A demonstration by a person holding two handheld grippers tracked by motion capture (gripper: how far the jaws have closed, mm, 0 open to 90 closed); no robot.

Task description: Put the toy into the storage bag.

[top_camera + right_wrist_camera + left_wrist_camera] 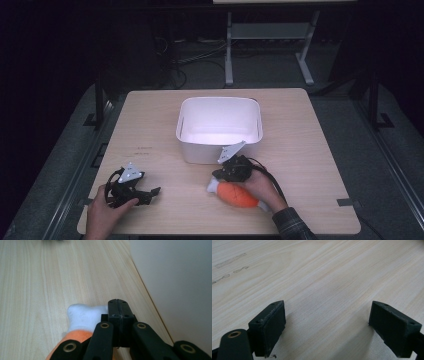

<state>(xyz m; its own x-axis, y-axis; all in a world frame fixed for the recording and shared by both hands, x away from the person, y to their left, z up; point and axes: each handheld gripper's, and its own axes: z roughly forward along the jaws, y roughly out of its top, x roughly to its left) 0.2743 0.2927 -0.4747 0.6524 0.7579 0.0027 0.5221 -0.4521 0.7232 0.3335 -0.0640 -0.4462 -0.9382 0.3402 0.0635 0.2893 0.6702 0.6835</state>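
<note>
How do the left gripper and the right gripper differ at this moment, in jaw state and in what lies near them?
The left gripper has its jaws spread wide apart over bare table; the right gripper has its jaws pressed together.
Nothing lies between the left gripper's jaws; the right gripper sits just above an orange and white plush toy, nothing visibly clamped.
The right gripper is close beside the white bin; the left gripper is farther from it.
Both are hand-held, with black jaws.

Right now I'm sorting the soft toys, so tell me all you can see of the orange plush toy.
The orange plush toy looks soft and fuzzy, an elongated orange body with a white end. It lies on its side on the wooden table, in front of the white bin. The right gripper sits over it with jaws shut; whether they pinch its fabric can't be told.
</note>
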